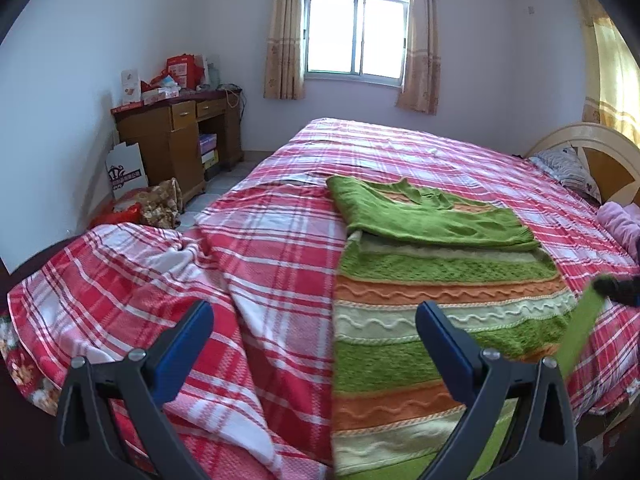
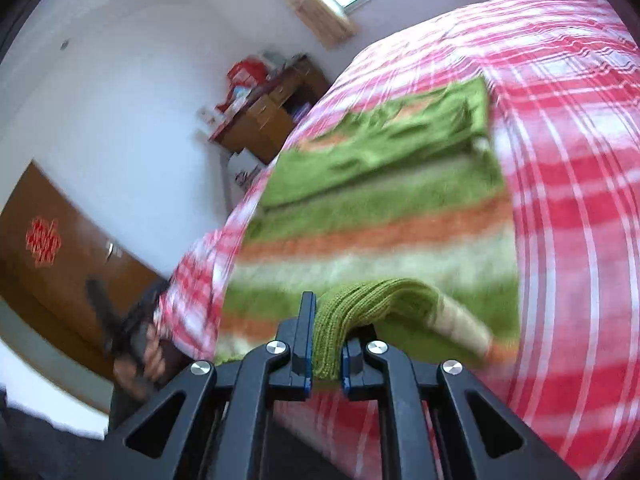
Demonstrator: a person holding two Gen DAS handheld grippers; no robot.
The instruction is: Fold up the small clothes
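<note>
Covering the bed point(image 1: 280, 248), plaid sheet bears striped sweater point(image 1: 440, 292); right jaws clamp its hem; left jaws apart.

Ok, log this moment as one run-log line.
garment: green, orange and cream striped knitted sweater, top folded, on red plaid bed | right gripper: jaws shut on sweater edge | left gripper: jaws open, empty

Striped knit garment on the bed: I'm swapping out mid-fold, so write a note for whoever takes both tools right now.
Right tool: shut on a green edge of the striped knit garment, lifting it.
Left tool: open, empty, above the plaid bedspread.
Done: the garment's far end is folded back over itself.
Left: carry the held edge across, lay it flat, finish folding.
</note>
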